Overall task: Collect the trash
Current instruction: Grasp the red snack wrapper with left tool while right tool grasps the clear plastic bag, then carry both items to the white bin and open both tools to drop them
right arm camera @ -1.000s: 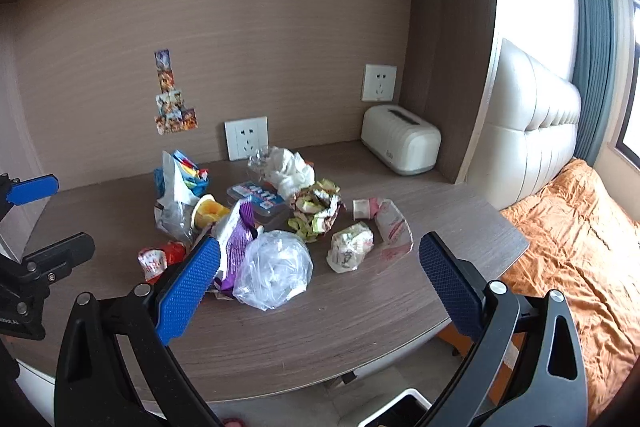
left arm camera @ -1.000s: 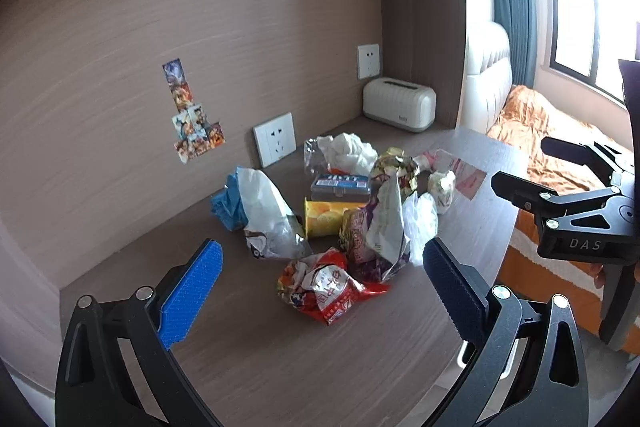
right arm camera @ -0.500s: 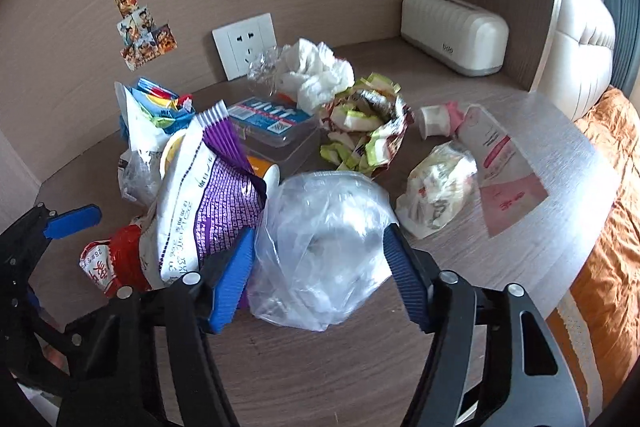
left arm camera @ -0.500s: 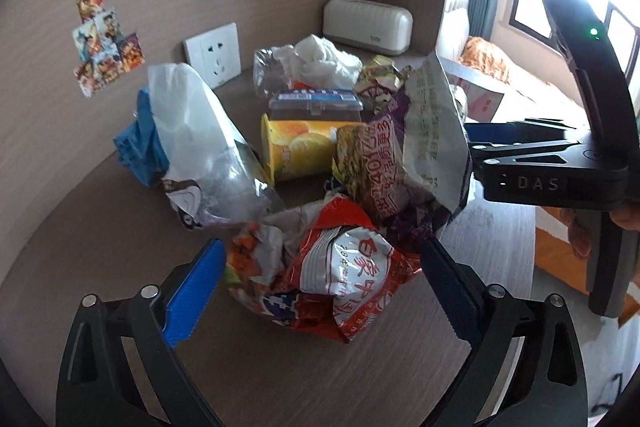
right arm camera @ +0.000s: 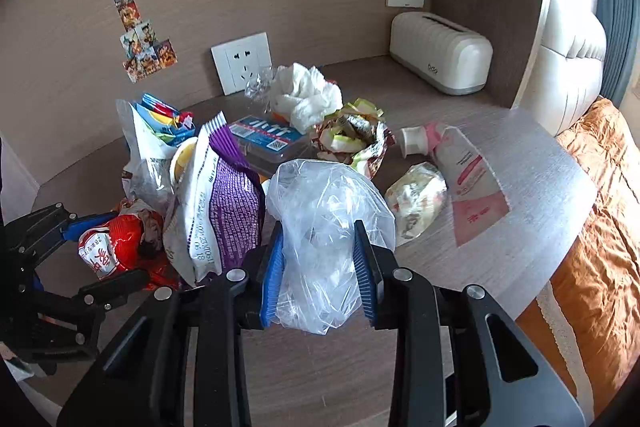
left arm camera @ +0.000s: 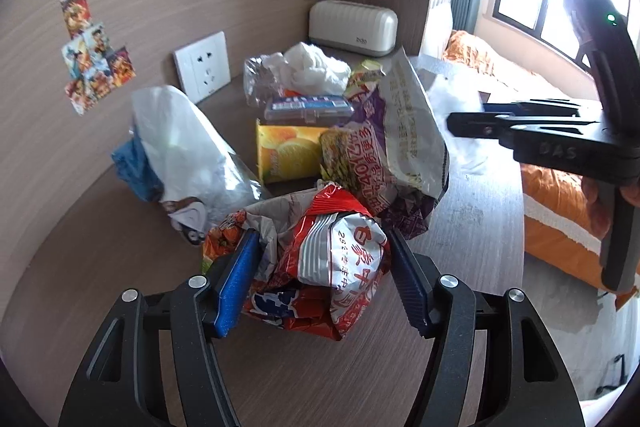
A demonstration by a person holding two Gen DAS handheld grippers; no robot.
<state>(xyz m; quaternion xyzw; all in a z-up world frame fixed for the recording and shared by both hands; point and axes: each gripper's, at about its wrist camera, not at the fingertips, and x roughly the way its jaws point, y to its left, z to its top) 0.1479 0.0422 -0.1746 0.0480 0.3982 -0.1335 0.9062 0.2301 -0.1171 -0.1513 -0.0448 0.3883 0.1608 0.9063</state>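
Observation:
A pile of trash lies on the wooden desk [left arm camera: 120, 307]. My left gripper [left arm camera: 320, 271] is shut on a crumpled red snack wrapper [left arm camera: 332, 259] at the pile's near edge; the wrapper also shows in the right wrist view [right arm camera: 116, 243]. My right gripper [right arm camera: 320, 267] is shut on a clear plastic bag [right arm camera: 324, 211]. A purple and white chip bag [right arm camera: 216, 203] stands between the two; it also shows in the left wrist view [left arm camera: 396, 139]. The right gripper body [left arm camera: 560, 143] shows at the right of the left wrist view.
Behind lie a yellow box [left arm camera: 288, 151], a clear plastic case [right arm camera: 268, 139], white tissue [right arm camera: 304, 95], a white bag with blue contents [left arm camera: 176, 147], a crumpled wrapper [right arm camera: 416, 199] and a pink tube [right arm camera: 464, 171]. A white toaster-like box [right arm camera: 440, 51] stands at the back wall. A bed [right arm camera: 592, 227] is right.
Both grippers moved in toward the pile and closed: the left on the red wrapper, the right on the clear plastic bag.

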